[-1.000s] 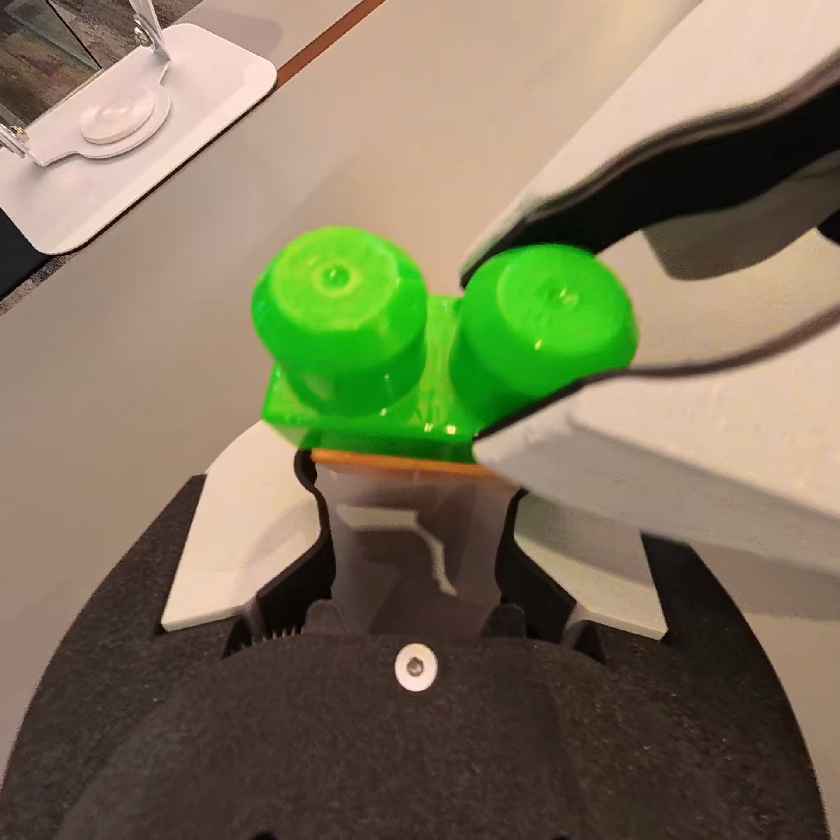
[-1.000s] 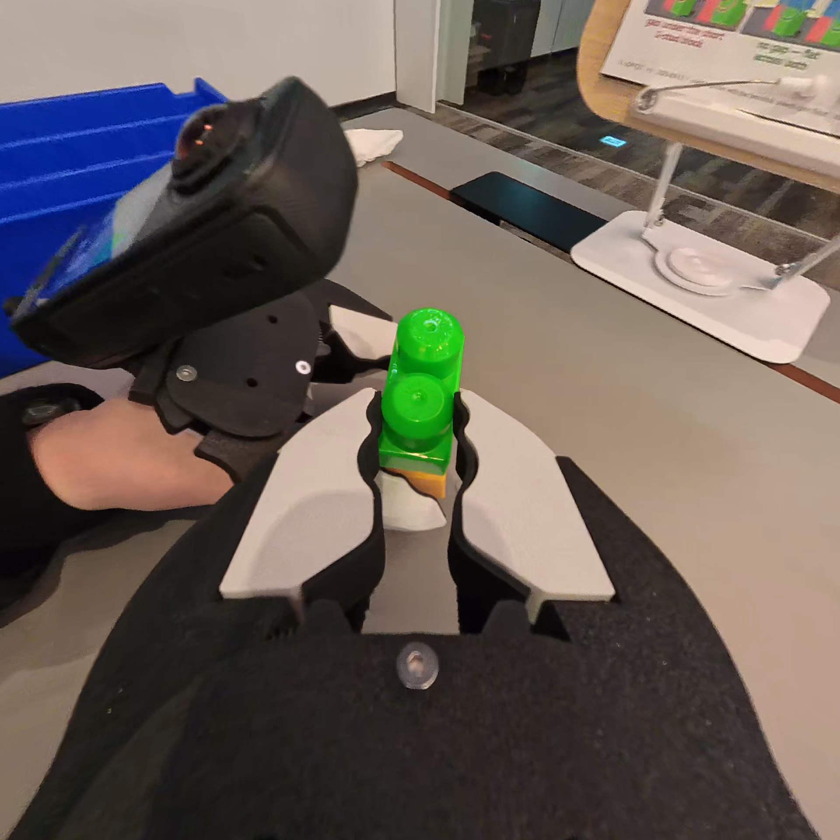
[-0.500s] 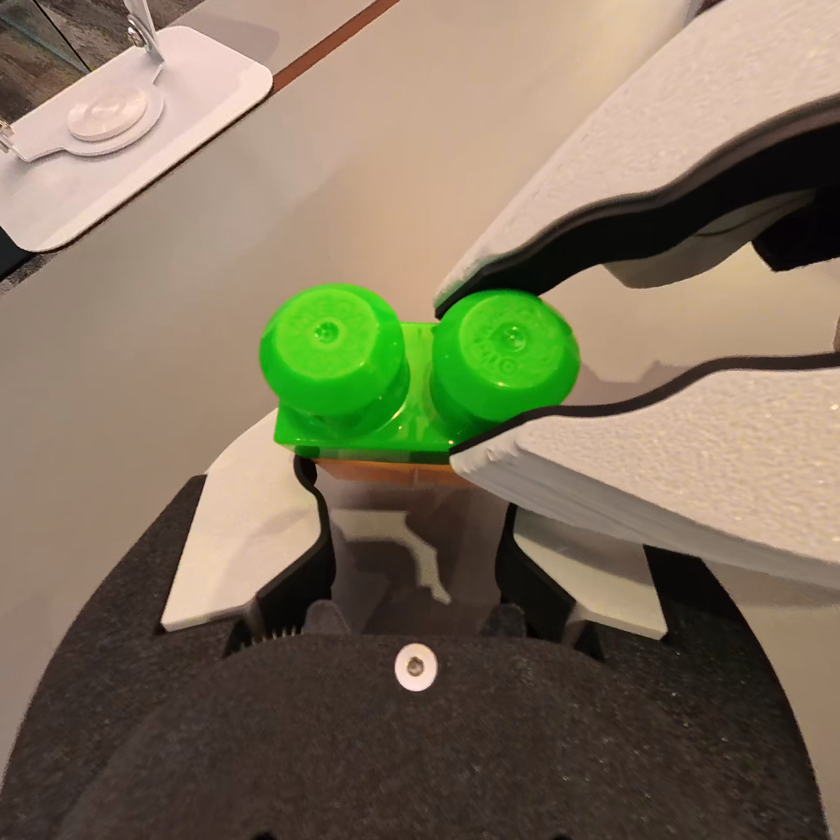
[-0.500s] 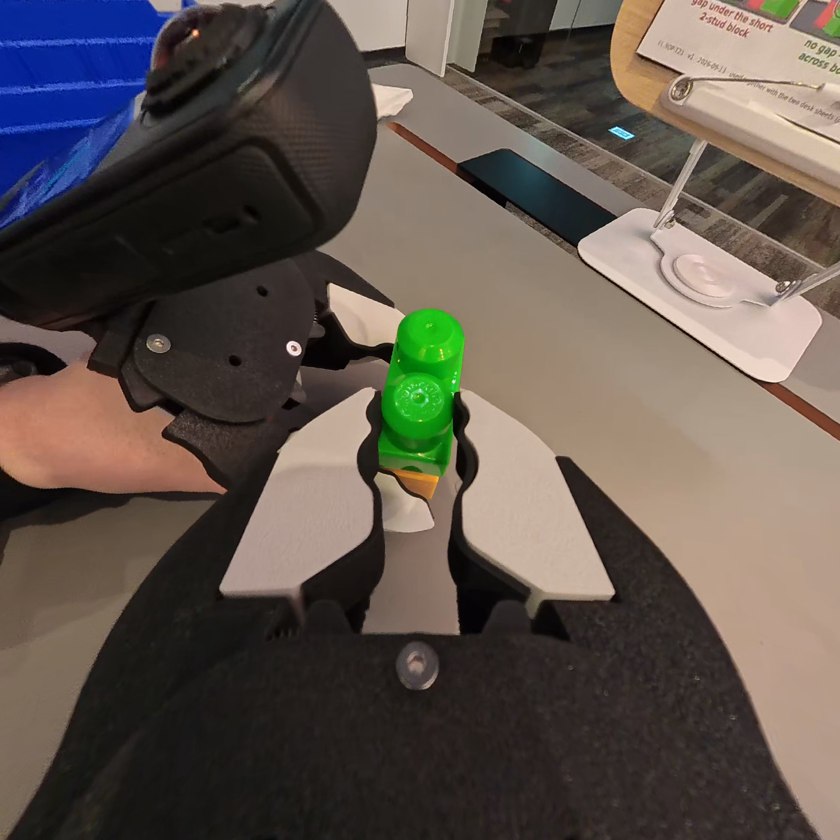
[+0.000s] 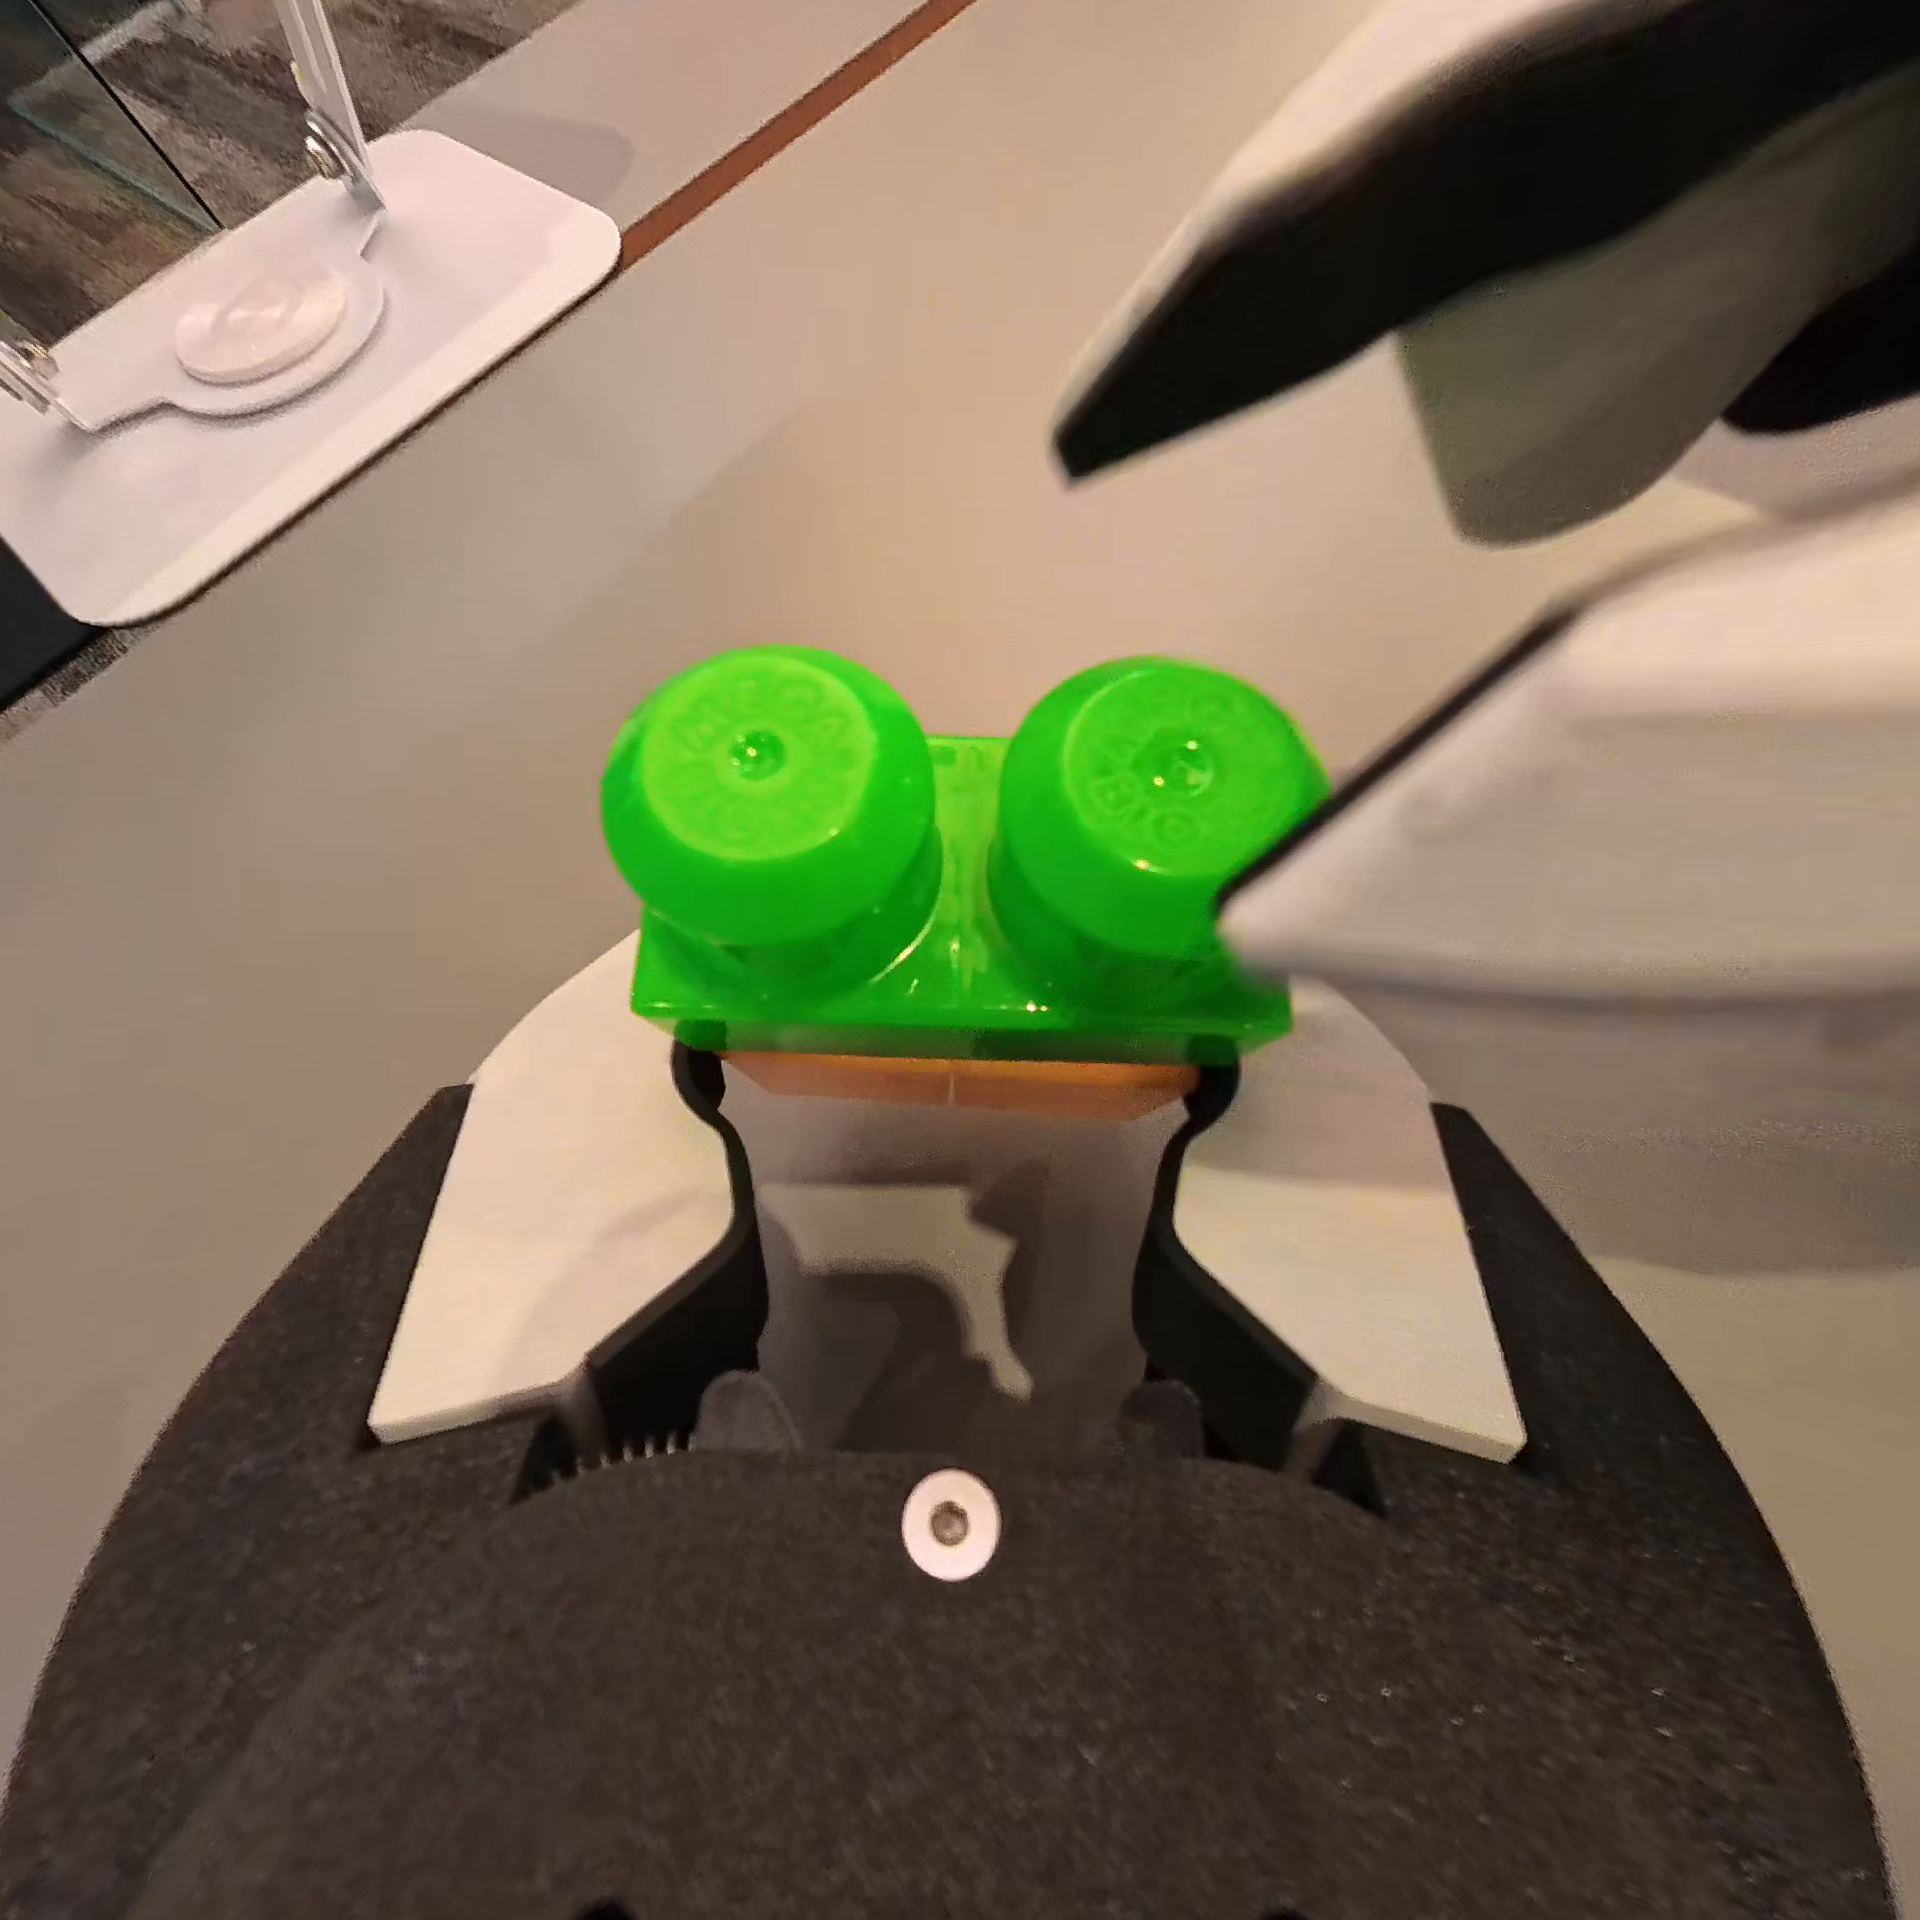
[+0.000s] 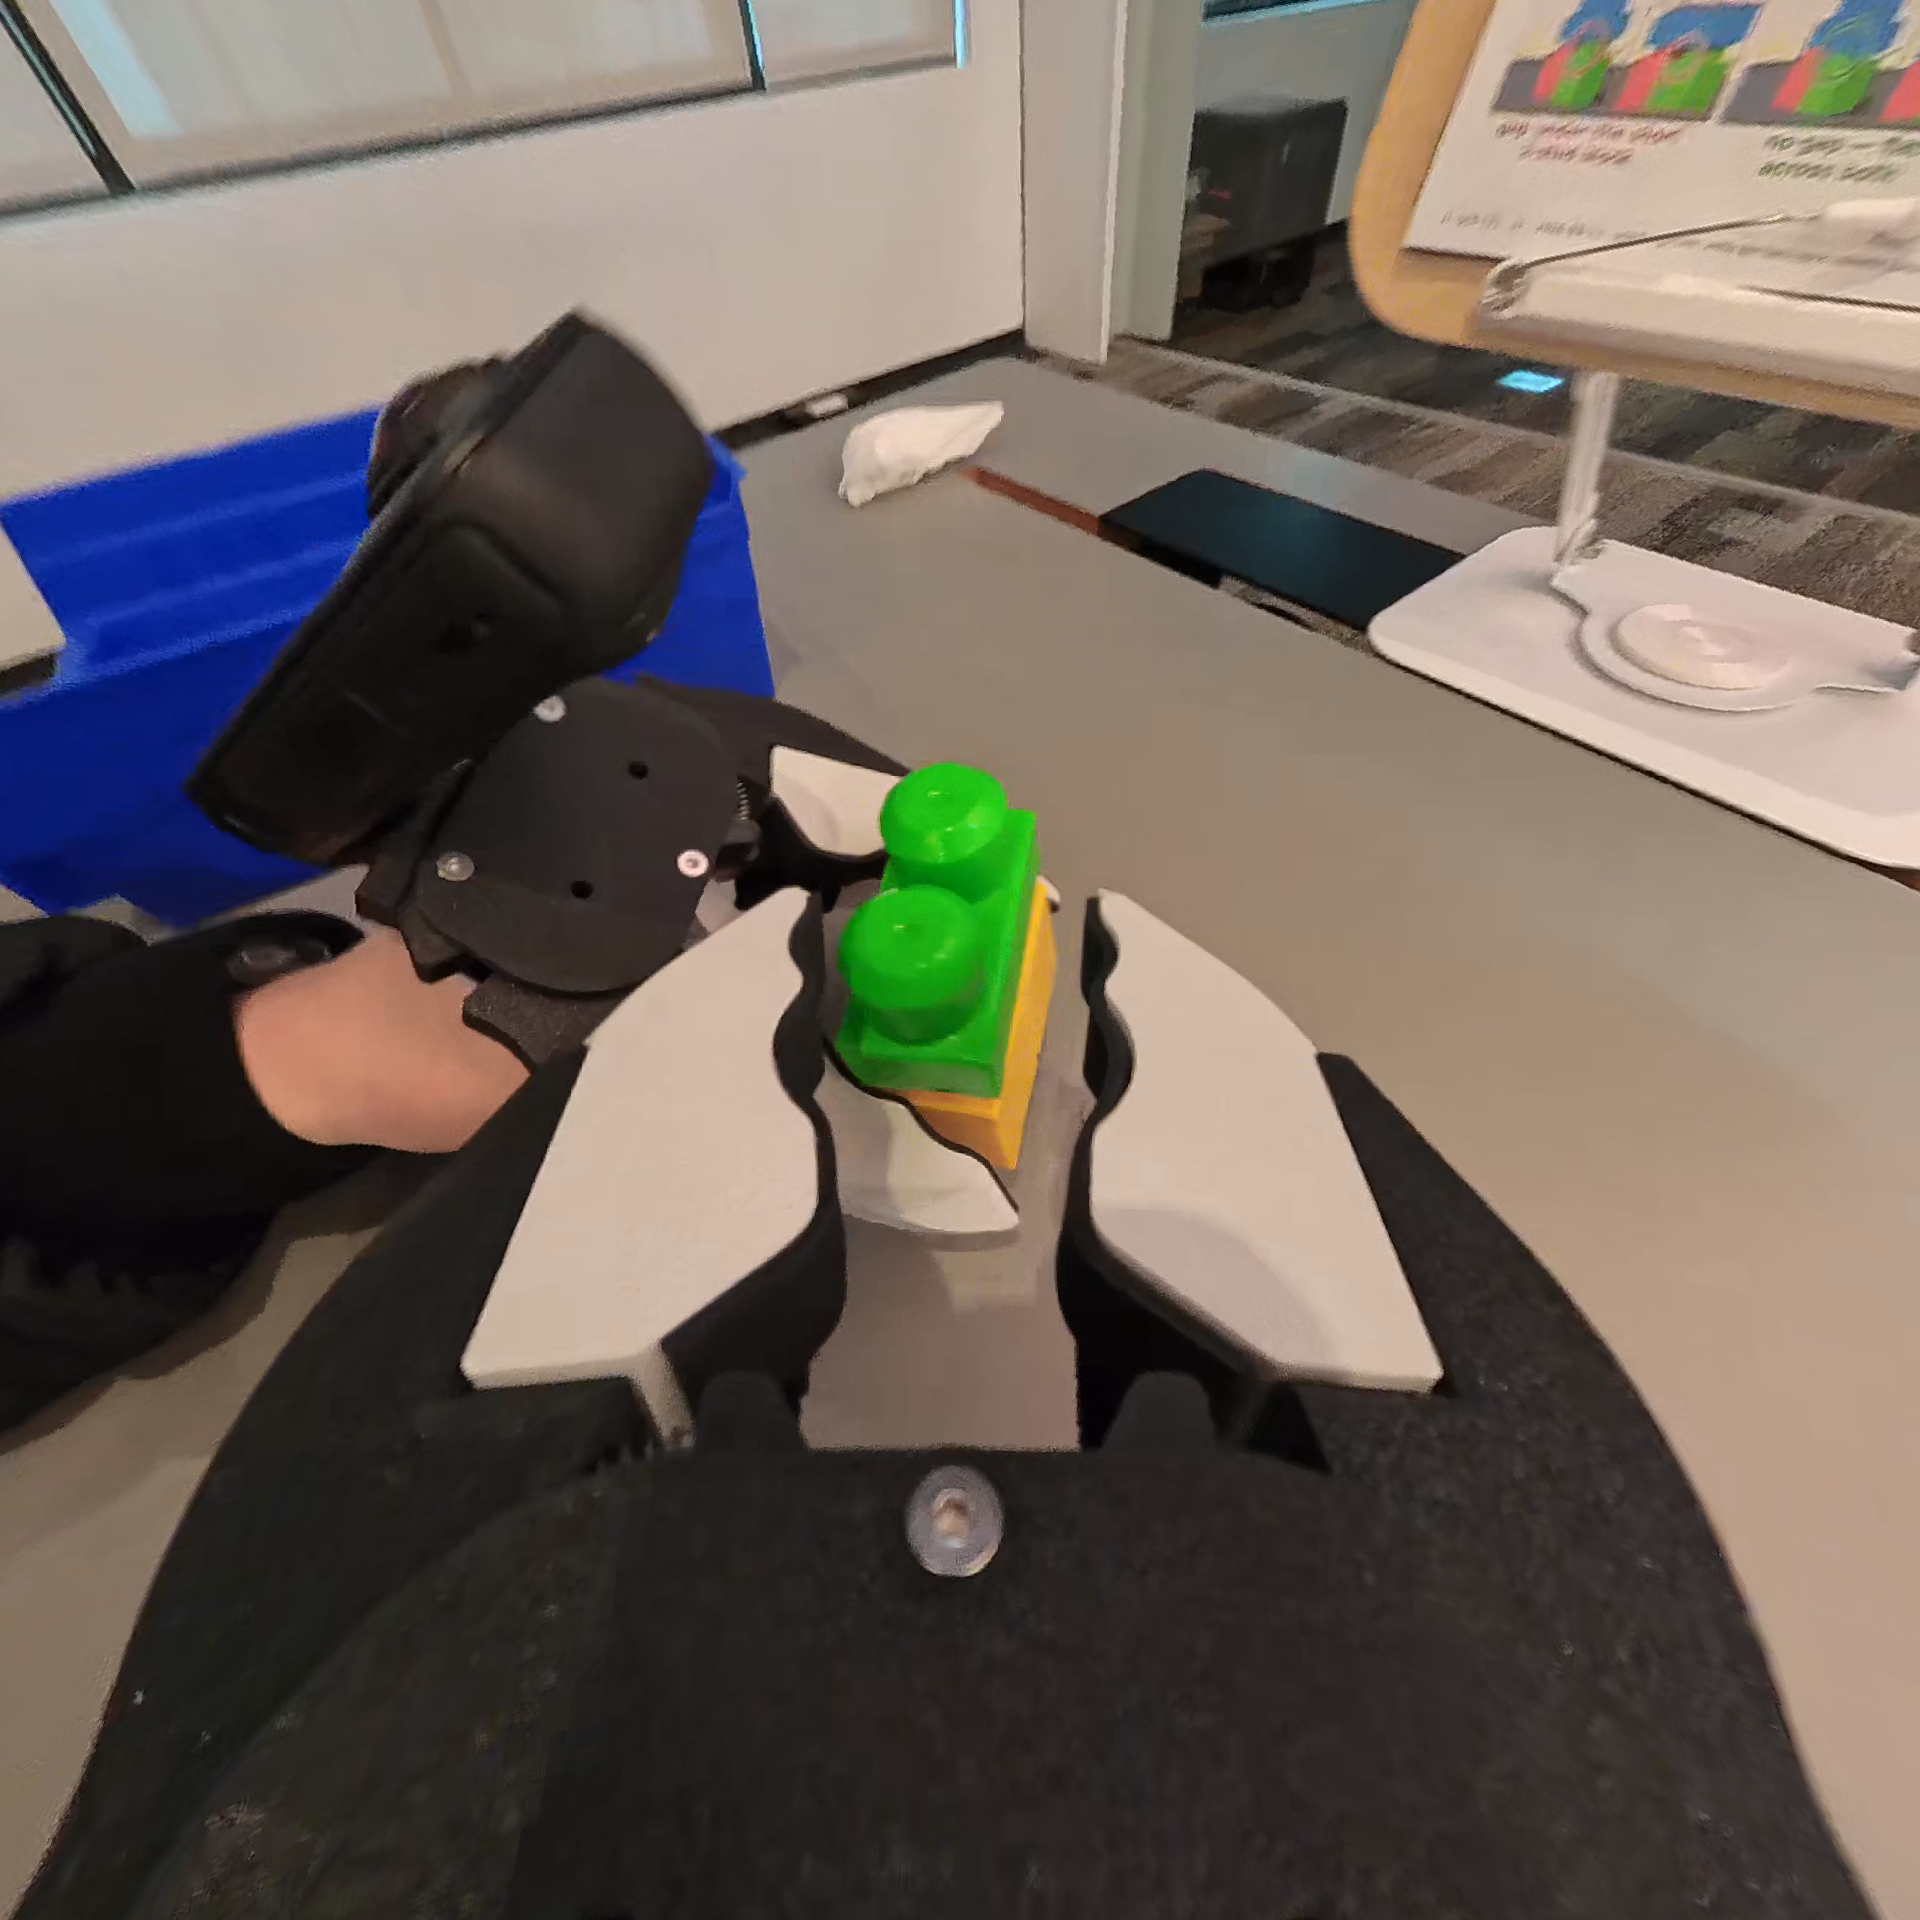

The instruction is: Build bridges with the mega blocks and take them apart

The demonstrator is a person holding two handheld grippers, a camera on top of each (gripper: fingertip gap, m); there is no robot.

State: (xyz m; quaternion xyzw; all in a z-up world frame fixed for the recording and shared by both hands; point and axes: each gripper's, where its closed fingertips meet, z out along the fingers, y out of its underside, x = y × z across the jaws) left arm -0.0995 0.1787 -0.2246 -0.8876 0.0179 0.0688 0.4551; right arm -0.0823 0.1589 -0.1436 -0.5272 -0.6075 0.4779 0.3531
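Two embossed studs, green block [image 5: 961, 894], printed instruction sheet [image 6: 1683, 114]

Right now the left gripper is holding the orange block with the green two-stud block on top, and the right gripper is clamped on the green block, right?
Not quite. The right gripper is open, its fingers apart from the green two-stud block, as the right wrist view shows. The left gripper does hold the orange block beneath it.

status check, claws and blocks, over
Left claw shut on orange block. Right claw open around green block. Green atop orange. Nothing blocking.
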